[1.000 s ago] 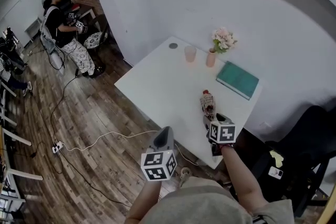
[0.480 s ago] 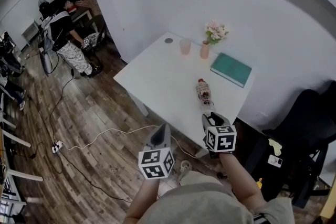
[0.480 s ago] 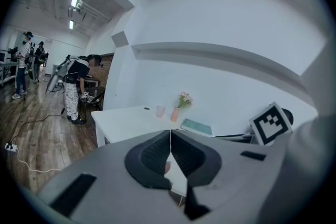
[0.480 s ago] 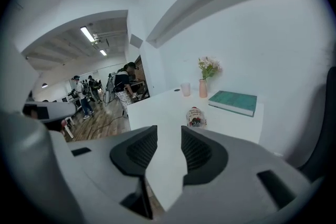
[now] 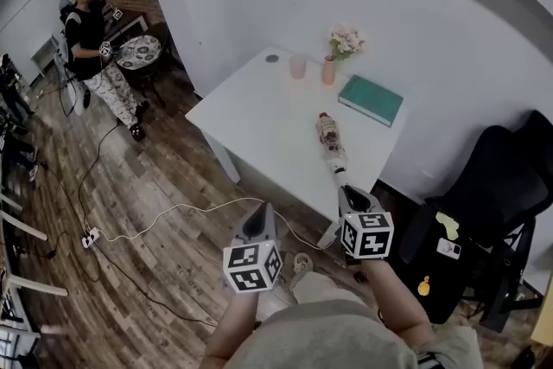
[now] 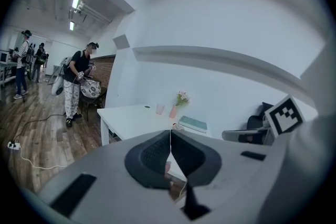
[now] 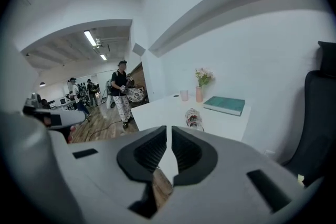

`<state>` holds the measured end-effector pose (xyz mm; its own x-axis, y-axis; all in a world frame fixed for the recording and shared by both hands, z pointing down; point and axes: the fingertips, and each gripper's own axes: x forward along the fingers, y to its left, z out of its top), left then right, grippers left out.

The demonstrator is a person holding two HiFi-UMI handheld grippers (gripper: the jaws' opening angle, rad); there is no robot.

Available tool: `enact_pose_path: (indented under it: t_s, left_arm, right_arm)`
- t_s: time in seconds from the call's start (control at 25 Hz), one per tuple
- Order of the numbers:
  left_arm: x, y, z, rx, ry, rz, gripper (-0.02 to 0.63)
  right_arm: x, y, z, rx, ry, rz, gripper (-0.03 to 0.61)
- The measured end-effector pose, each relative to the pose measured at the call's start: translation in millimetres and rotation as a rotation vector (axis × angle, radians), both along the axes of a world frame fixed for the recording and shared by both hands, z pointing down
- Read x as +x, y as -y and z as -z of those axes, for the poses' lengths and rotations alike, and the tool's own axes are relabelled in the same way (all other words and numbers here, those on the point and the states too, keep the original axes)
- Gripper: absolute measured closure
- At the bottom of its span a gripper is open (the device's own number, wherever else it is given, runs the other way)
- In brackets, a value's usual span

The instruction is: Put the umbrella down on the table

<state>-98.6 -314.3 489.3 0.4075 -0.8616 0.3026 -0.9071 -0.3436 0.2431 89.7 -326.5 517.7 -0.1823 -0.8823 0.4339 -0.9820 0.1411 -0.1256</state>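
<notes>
With the umbrella (image 5: 329,140) lying on the worktop (image 5: 259,121) near its front edge, the right tool (image 5: 349,194), jaws having just been closing together on nothing, and the left tool (image 5: 269,213), closed and empty, should draw straight clear without nudging it.

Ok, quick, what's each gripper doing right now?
Left gripper: fingers closed, holding nothing.
Right gripper: fingers have just been closing, now practically together, nothing between them. The umbrella lies on the table.
</notes>
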Motion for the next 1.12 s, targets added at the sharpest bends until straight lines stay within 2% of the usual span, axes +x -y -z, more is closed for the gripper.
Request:
enact_pose_path:
  t_s: [0.2,0.64,1.12]
  left_arm:
    - [-5.5,-32.6,0.3,0.008,0.0,0.003,0.606]
    - [-16.8,-93.2,5.7,0.032,-0.002,0.014,0.606]
    - [-17.9,-119.8,9.4,0.047,0.003,0.01,0.606]
  right_arm:
    - [-3.9,-37.7,5.8,0.028,-0.009,-0.002,0.574]
    - [-17.1,-106.3,24.1,0.085,0.014,0.024,0.575]
    - [-27.5,-132.5,33.7,0.111,0.007,0.059,0.575]
